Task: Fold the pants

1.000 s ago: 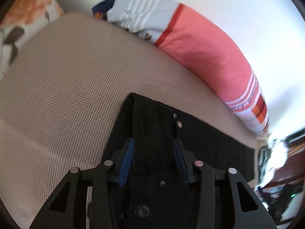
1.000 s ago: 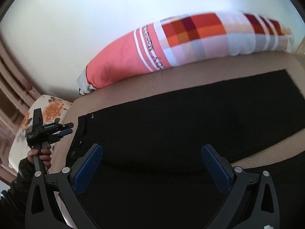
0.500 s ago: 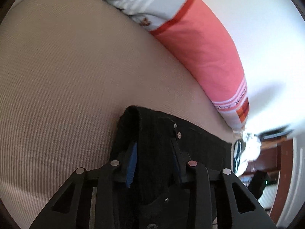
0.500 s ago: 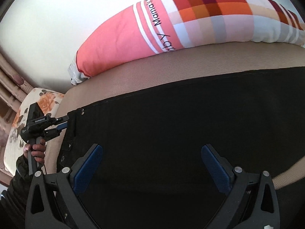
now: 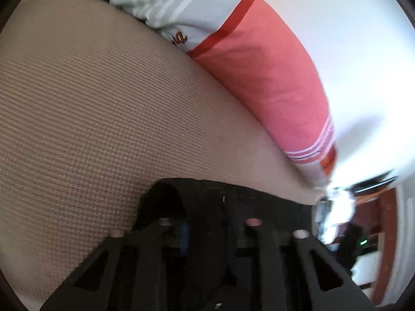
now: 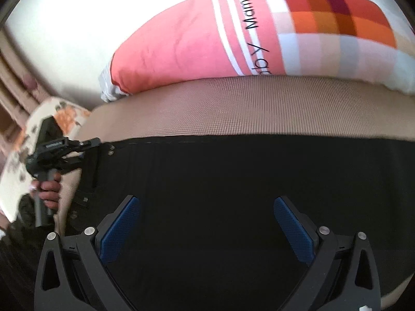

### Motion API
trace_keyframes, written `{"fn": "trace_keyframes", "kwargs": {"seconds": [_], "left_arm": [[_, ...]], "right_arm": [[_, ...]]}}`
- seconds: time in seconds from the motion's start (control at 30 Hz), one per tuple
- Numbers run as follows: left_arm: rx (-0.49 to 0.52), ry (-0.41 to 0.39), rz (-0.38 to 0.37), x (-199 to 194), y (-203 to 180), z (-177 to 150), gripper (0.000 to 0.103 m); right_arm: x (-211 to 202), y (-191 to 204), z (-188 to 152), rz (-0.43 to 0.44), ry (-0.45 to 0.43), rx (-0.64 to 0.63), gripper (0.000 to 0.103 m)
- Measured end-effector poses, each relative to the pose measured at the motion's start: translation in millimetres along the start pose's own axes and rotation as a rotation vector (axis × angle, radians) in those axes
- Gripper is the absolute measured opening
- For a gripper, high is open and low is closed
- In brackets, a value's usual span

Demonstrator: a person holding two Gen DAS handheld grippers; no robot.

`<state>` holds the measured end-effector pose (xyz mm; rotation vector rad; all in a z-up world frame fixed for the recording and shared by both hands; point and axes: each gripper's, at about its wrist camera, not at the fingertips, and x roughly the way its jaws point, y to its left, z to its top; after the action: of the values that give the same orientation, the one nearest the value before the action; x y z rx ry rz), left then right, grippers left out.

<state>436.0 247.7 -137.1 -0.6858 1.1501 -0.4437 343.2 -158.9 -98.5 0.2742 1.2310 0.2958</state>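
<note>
Closing over the last moment, the left gripper point(image 5: 207, 223) had pinched the waistband corner of the black pants point(image 6: 233, 181), its jaws drawn narrow with the dark cloth bunched between them. That likely secured one end for the first fold. The pants lay spread flat across the tan bed point(image 6: 233, 103), along the edge near the pink pillow point(image 6: 181, 46). The right gripper point(image 6: 207, 223) hung with its jaws wide apart, just over the cloth and holding nothing.

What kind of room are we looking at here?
Probably a bedroom: black pants lie spread on a beige woven bed cover, with a long pink bolster pillow against a white wall.
</note>
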Motion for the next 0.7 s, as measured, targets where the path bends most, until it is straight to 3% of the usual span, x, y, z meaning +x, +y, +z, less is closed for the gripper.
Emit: {"fn": "trace_keyframes", "kwargs": {"seconds": [0.17,0.37,0.5,0.7], "left_arm": [[0.070,-0.060,0.010,-16.9,-28.3,-11.9,0.008],[0.175,-0.122,-0.074,-57.2,-68.5,-30.5,0.007],[0.212,-0.160,-0.125,-85.8,-77.1,-42.5,0.007],[0.199,-0.202,-0.164,-106.9,-79.1,-61.0,0.007]], "right_arm": [[13.3,-3.9,18.0,0.010,0.071,-0.137,0.103],[20.9,-11.2,53.4,0.109,0.209,-0.441,0.103],[34.9,-17.5,78.3,0.155,0.311,-0.538,0.103],[65.1,-23.4,99.1,0.222,0.462,-0.627,0.090]]}}
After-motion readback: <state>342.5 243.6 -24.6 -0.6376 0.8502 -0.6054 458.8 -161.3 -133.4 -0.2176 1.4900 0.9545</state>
